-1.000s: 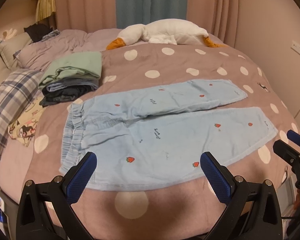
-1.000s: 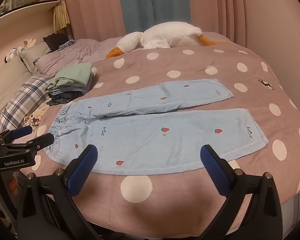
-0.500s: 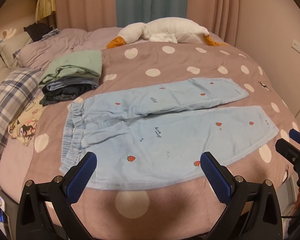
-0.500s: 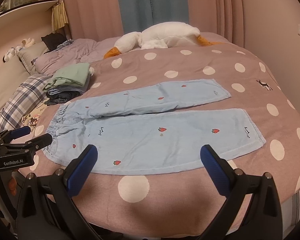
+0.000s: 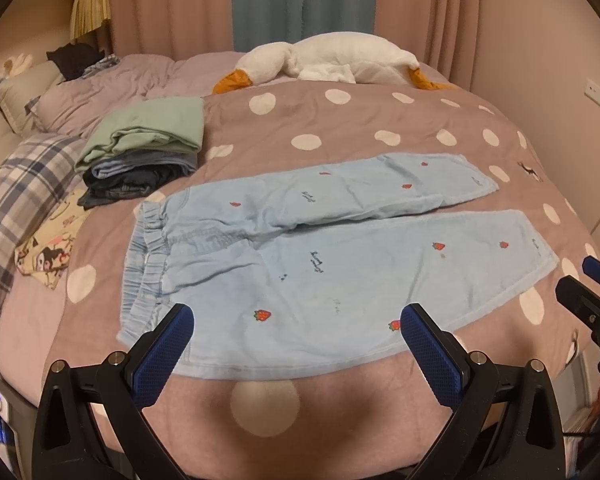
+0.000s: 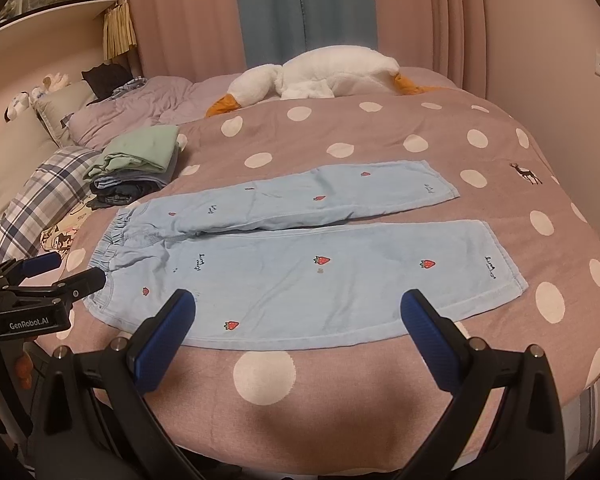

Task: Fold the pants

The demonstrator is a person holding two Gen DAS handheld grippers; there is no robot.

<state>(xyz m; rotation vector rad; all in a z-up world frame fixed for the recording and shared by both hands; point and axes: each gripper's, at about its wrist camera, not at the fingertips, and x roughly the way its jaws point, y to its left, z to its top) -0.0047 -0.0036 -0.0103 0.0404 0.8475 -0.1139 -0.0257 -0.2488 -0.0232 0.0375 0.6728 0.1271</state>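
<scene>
- Pants point(image 5: 331, 256): light blue with small strawberry prints, spread flat and unfolded on the bed point(image 5: 379, 120). Waistband points toward the pillow side; the two legs lie side by side, slightly apart at the hems.
- Bed cover: mauve with white dots, visible all around the pants.
- Left gripper point(image 5: 298, 344): fingers point(image 5: 162, 356) spread wide, holding nothing. It hovers over the near edge of the bed, just short of the near pant leg, toward the waistband end.
- Right gripper point(image 6: 298, 336): fingers point(image 6: 431, 340) spread wide, also holding nothing. It hovers at the near edge of the bed, in front of the near leg.
- In the right wrist view, the left gripper shows at the left, close to the waistband corner; contact cannot be judged.
- Stack of folded clothes point(image 5: 140, 152): green piece on top, denim below, on the bed beyond the waistband, apart from the pants.
- Plush goose point(image 5: 331, 60): lies across the far side of the bed, before the curtains point(image 5: 268, 0).
- Plaid pillow point(image 5: 16, 200): at the left edge of the bed.
</scene>
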